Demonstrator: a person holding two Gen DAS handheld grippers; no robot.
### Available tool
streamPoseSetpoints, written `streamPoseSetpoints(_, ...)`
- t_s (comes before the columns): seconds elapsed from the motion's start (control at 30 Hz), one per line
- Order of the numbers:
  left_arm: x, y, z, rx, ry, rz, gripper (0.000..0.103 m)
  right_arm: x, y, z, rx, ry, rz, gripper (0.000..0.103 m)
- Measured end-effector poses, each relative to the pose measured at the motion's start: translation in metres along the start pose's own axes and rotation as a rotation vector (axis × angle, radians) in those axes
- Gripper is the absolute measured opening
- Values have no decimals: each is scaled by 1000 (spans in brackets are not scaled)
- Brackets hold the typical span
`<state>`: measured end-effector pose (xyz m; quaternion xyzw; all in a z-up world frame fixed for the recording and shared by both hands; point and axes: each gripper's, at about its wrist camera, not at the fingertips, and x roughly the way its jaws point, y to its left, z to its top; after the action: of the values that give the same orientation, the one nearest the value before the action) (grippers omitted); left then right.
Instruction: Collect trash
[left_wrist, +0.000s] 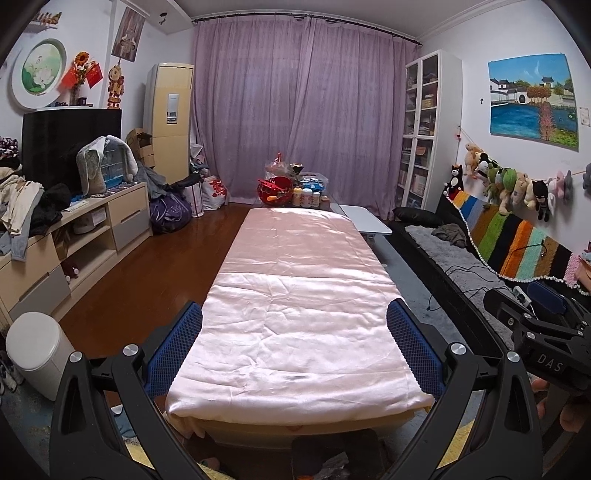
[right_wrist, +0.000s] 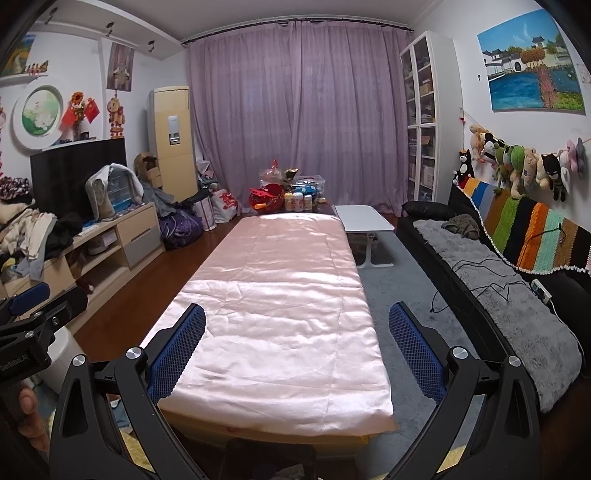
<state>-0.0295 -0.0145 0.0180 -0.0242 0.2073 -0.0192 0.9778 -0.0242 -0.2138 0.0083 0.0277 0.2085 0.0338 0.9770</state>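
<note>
My left gripper (left_wrist: 294, 314) hangs open above the near end of a long table under a pink satin cloth (left_wrist: 295, 295), nothing between its blue pads (left_wrist: 177, 350). My right gripper (right_wrist: 296, 314) is open too, over the same cloth (right_wrist: 280, 314), and is empty. Each gripper shows at the edge of the other's view: the right one (left_wrist: 546, 332) and the left one (right_wrist: 33, 317), both held by a person's hand. A white lidded bin (left_wrist: 37, 350) stands on the floor at the near left. I see no loose trash on the cloth.
Bottles and a red basket (left_wrist: 275, 190) crowd the table's far end. A low white side table (right_wrist: 364, 218) stands at the right, beside a black sofa with a grey throw (right_wrist: 498, 291). A cluttered TV cabinet (left_wrist: 92, 229) lines the left wall across wooden floor (left_wrist: 147, 280).
</note>
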Motion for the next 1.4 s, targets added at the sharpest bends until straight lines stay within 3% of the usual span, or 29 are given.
streamPoseSetpoints(0.4, 4, 0, 1, 22, 13, 40, 95, 1, 0, -1, -1, 5, -1, 100)
streamPoseSetpoints(0.73, 7, -1, 2, 23, 17, 26, 95, 7, 2, 1, -2, 19, -2, 100)
streamPoseSetpoints(1.0, 41, 11, 7, 9, 71, 13, 95, 36, -2, 8, 5, 15, 39, 100)
streamPoseSetpoints(1.13, 101, 34, 4, -30, 152, -12, 95, 105, -10, 14, 3, 69, 89, 100)
streamPoseSetpoints(1.23, 178, 58, -9, -15, 242, 71, 95, 192, -17, 13, -19, 188, 101, 100)
streamPoseSetpoints(1.4, 299, 98, -36, -81, 396, 93, 95, 343, -36, 2, -23, 315, 80, 100)
